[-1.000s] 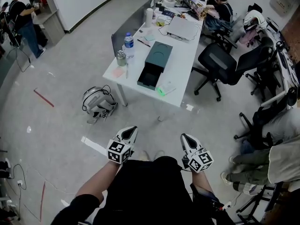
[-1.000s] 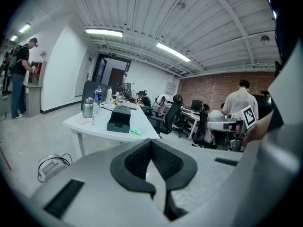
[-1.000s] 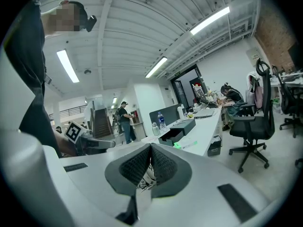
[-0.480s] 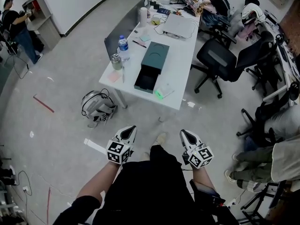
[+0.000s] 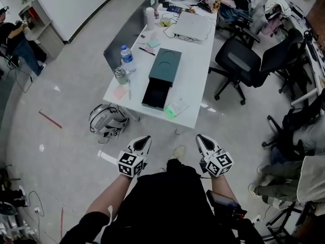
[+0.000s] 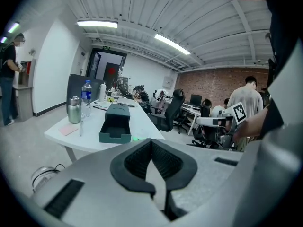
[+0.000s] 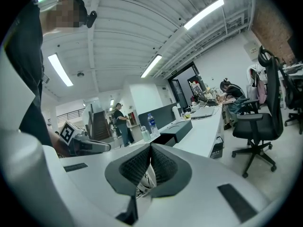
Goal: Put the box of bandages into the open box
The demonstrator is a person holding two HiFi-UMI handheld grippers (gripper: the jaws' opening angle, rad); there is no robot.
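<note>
Comparing with a second ago, we find the desk nearer, the left tool and right tool both closed and empty, and what looks like the box of bandages untouched just beside the open box, so pickup is not yet begun.

Closed tongs point toward the open box.
</note>
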